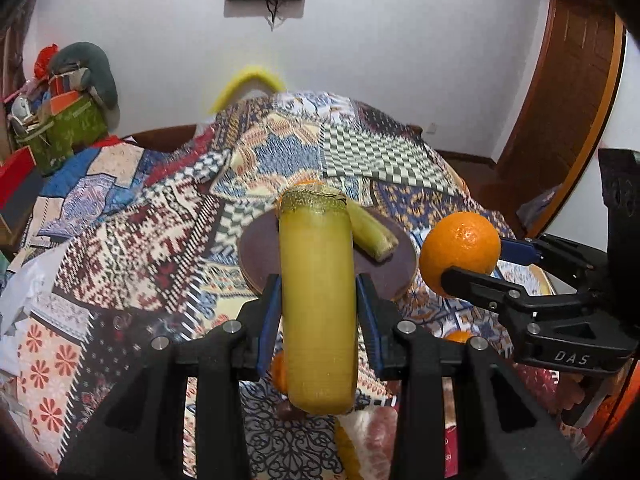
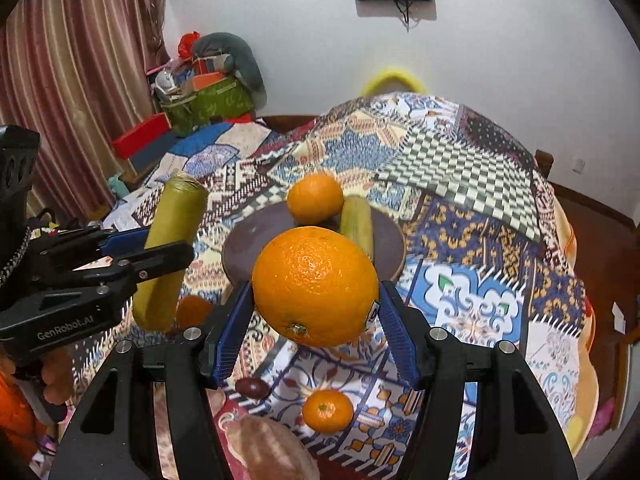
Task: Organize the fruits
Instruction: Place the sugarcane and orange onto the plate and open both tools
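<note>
Left wrist view: my left gripper (image 1: 318, 300) clamps a yellow-green stalk (image 1: 318, 300) above the dark plate (image 1: 260, 248). At 3 o'clock, my right gripper (image 2: 316, 300) grips an orange (image 2: 315, 286).

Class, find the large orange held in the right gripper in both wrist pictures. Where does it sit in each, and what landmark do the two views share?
Left wrist view: large orange at right of centre, between the right gripper fingers that reach in from the right edge.
Right wrist view: large orange at centre, clamped between the blue pads.
Shared landmark: the round dark plate on the patchwork cloth.
</note>
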